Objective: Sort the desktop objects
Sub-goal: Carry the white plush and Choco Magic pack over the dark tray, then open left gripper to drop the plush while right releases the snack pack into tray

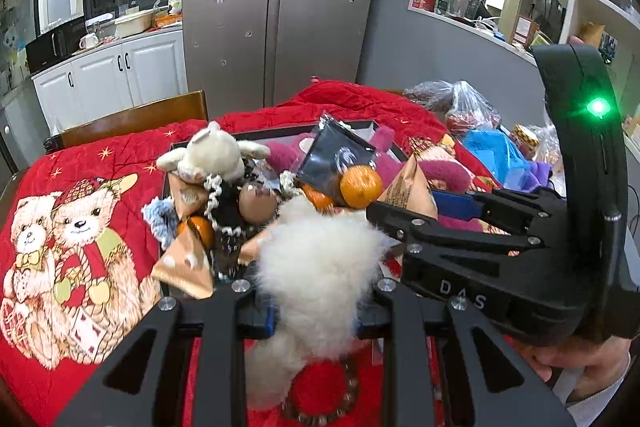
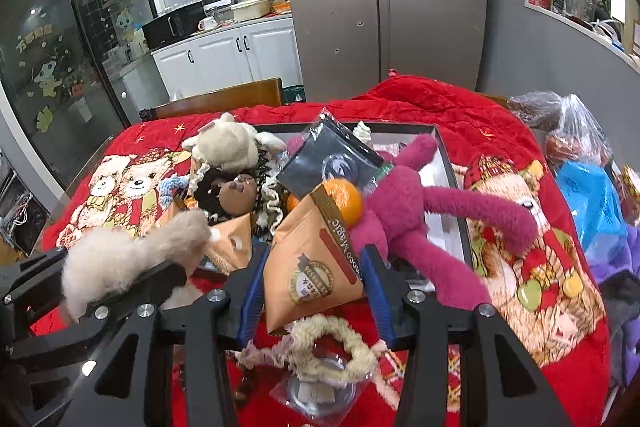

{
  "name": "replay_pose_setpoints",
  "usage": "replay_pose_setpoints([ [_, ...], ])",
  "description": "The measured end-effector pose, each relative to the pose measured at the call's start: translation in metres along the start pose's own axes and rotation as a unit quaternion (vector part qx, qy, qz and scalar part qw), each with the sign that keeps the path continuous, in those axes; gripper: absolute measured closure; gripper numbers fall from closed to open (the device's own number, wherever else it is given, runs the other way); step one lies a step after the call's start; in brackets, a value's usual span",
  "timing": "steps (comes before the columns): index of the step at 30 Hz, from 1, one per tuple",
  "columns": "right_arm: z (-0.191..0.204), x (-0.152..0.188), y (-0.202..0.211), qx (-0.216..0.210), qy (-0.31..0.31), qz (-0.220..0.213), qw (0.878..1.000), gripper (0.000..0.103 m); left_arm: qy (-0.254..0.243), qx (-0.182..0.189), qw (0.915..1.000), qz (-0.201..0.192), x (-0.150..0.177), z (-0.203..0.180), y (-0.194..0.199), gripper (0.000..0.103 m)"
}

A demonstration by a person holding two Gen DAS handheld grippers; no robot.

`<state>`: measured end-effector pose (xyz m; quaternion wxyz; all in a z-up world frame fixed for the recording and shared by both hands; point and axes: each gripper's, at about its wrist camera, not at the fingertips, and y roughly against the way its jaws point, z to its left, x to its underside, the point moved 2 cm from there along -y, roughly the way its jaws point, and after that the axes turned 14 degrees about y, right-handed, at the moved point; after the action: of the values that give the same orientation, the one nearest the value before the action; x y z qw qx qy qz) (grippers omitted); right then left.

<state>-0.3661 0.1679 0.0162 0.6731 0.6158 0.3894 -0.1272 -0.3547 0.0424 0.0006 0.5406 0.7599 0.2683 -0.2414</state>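
Observation:
My left gripper [image 1: 316, 307] is shut on a fluffy white fur toy [image 1: 320, 267], held just above the near edge of a dark tray [image 1: 280, 133] heaped with things. My right gripper [image 2: 316, 291] is shut on an orange triangular snack pouch [image 2: 312, 267] at the tray's near edge; it shows in the left wrist view too [image 1: 412, 187]. In the tray lie a cream plush [image 2: 230, 143], a brown-faced doll [image 2: 240, 193], tangerines [image 2: 340, 201], a black packet [image 2: 332, 157] and a magenta plush [image 2: 408, 211]. The fur toy also shows at left in the right wrist view [image 2: 132, 255].
A red bear-print blanket [image 1: 80, 207] covers the table. A bead bracelet [image 1: 320, 415] lies under the left gripper; a cream scrunchie [image 2: 332, 347] and clear packet [image 2: 320, 391] under the right. Plastic bags [image 2: 584, 203] crowd the right edge. A wooden chair back [image 1: 132, 119] stands behind.

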Motion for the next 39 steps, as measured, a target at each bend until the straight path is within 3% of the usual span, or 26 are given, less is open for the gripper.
replay_pose_setpoints([
  [14, -0.027, -0.044, -0.061, -0.002, -0.001, 0.014, 1.0, 0.057, 0.024, 0.006, 0.9997, -0.001, -0.062, 0.015, -0.061, 0.077],
  [20, -0.032, -0.052, -0.078, 0.006, 0.003, 0.015, 1.0, 0.057, 0.019, 0.0, 0.9998, 0.005, -0.064, 0.02, -0.08, 0.077],
  [35, -0.032, -0.053, -0.077, 0.015, 0.002, 0.006, 1.0, 0.054, 0.017, 0.001, 0.9999, -0.002, -0.064, 0.021, -0.074, 0.076],
  [36, -0.032, -0.053, -0.076, 0.016, 0.0, 0.006, 1.0, 0.052, 0.018, 0.001, 0.9998, -0.003, -0.065, 0.021, -0.074, 0.075],
  [38, -0.032, -0.052, -0.075, 0.013, -0.003, 0.005, 1.0, 0.049, 0.023, -0.005, 0.9997, -0.004, -0.066, 0.024, -0.073, 0.063],
  [39, -0.033, -0.053, -0.075, 0.014, -0.005, 0.007, 1.0, 0.047, 0.025, -0.009, 0.9996, -0.006, -0.066, 0.026, -0.072, 0.047],
])
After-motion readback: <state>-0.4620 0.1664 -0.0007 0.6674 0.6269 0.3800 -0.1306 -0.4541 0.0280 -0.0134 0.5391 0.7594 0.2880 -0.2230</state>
